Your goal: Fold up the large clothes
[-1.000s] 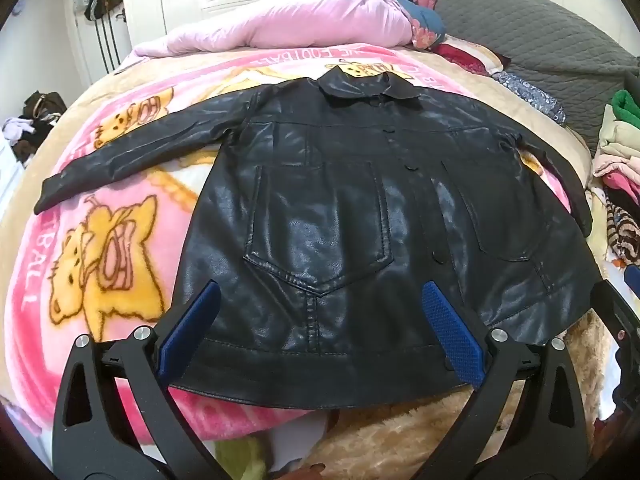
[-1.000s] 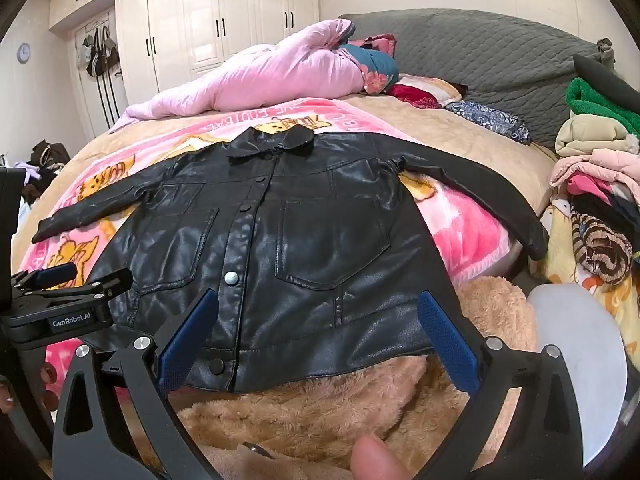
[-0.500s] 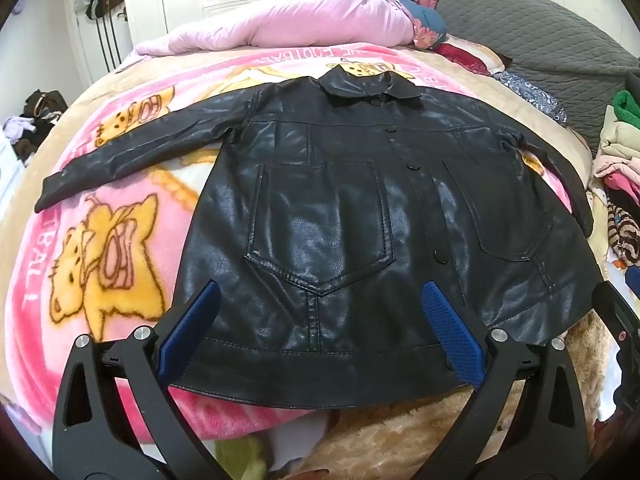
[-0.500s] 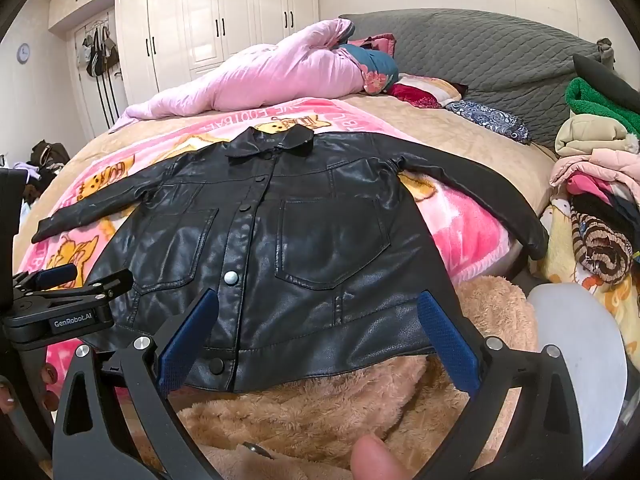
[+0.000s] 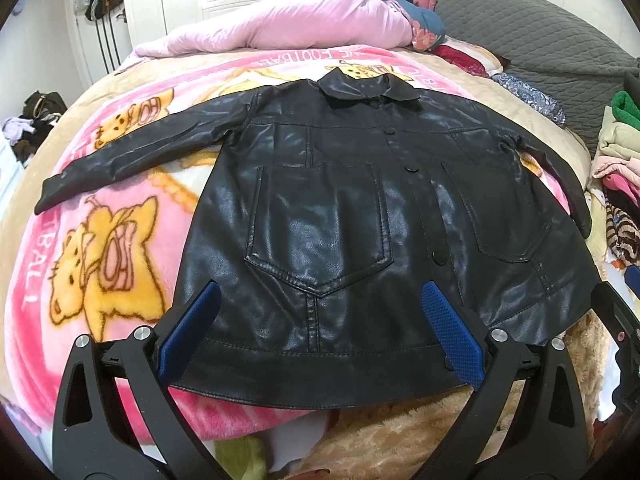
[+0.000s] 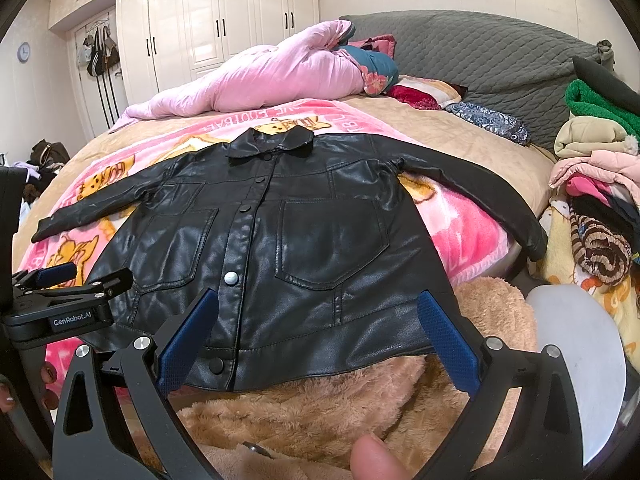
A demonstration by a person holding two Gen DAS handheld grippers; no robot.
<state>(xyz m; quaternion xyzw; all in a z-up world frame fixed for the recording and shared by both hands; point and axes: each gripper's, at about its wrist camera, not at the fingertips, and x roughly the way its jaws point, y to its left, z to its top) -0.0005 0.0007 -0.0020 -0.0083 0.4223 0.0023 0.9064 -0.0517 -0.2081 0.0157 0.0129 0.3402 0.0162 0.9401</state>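
At the bottom of the left wrist view, the left gripper point(image 5: 318, 330) is hovering with its blue-padded fingers point(image 5: 452, 334) spread wide and holding nothing, framing the hem of a black leather jacket point(image 5: 344, 224). In the right wrist view the right gripper point(image 6: 316, 332) is likewise sitting at the lower edge of the frame, its fingers point(image 6: 448, 338) spread apart and empty, with a fingertip point(image 6: 374, 460) of the person showing at the bottom centre. Just below the jacket's hem, a tan fluffy garment point(image 6: 320, 404) is lying bunched in the lower middle of that frame. The jacket is lying flat and face up on a pink cartoon blanket point(image 5: 104, 240) that is covering the bed point(image 6: 460, 140), buttoned down the front, its collar toward the top of the frame and both sleeves stretching outward toward the left and right edges. At the right edge a pile of folded clothes point(image 6: 596, 184) is sitting beside the bed, topped by something green. Farther back, in the upper centre, a pink quilt point(image 6: 264, 76) is lying rolled across the bed, with a grey quilted headboard point(image 6: 480, 48) standing behind it at the upper right. White wardrobe doors point(image 6: 208, 28) are filling the upper left, and bags are hanging on the wall next to them.
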